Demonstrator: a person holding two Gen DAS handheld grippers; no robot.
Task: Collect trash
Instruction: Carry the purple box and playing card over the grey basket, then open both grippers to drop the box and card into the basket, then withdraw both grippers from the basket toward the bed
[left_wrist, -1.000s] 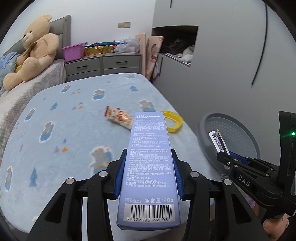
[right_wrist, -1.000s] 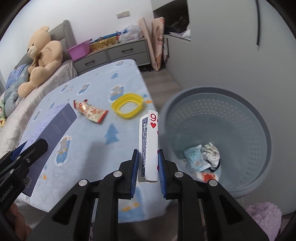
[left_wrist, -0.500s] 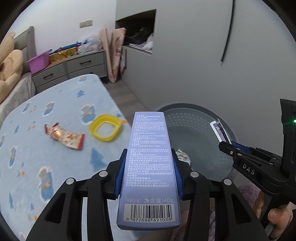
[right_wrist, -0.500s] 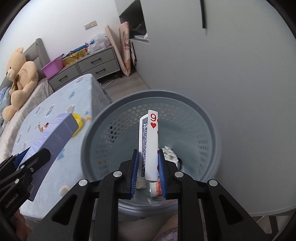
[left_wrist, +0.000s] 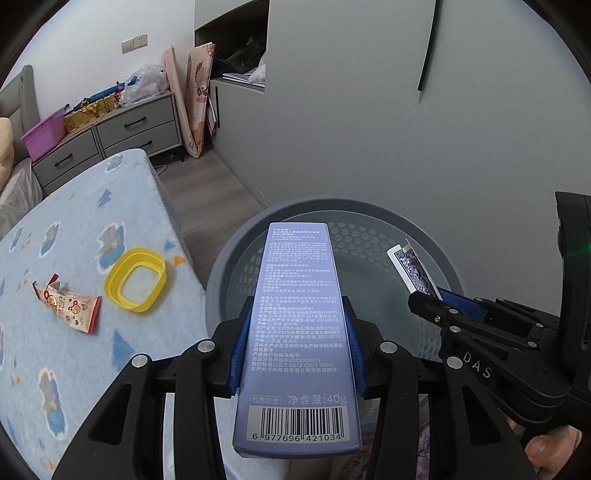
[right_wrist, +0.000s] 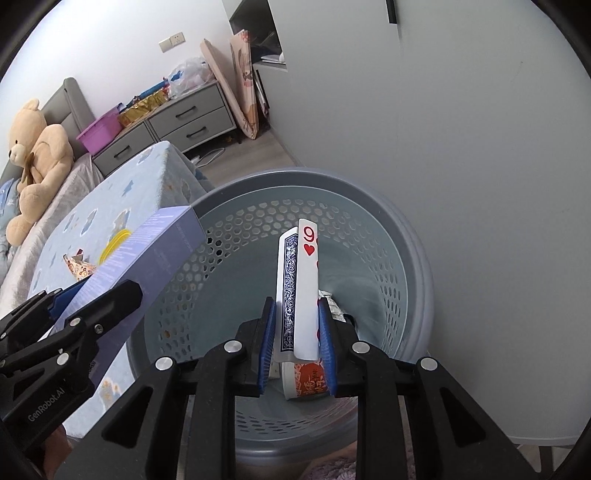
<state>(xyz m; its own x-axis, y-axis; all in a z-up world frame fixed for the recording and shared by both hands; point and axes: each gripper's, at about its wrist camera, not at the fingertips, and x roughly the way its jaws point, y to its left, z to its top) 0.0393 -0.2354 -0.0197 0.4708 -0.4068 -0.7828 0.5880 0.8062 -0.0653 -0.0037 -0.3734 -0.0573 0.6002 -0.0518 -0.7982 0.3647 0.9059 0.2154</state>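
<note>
- Both my hands have swung off the blue bear-print blanket (left_wrist: 92, 229) and are now over the grey perforated plastic laundry-style bin (right_wrist: 373, 206); a second ago the bin sat off to the side, now its mouth fills both views.
- My left gripper (left_wrist: 295, 347) is partly open, blue pads clamped on the long lilac cardboard toothpaste box (left_wrist: 297, 325); no change in grip. Box points forward and down, its far end over the bin's near rim.
- My right gripper (right_wrist: 295, 332) was shut tight on the playing cards (right_wrist: 297, 288) (blue patterned back, red nine of hearts face); jaws are opening now, cards still upright between the pads, not dropped yet.
- Cards hang over the bin interior, so I judge this is the release step for the right hand; box release probably next.
- Bin already holds crumpled wrappers and a red-and-white cup-like item at the bottom, partly hidden behind the jaws.
- Left on the blanket: red-and-cream crinkled snack wrapper (left_wrist: 68, 308) and yellow plastic ring-shaped lid (left_wrist: 135, 278), just beside each other near the bed edge. Task not finished; another trip needed.
- Risk: the box end is near the rim and could catch on it.
</note>
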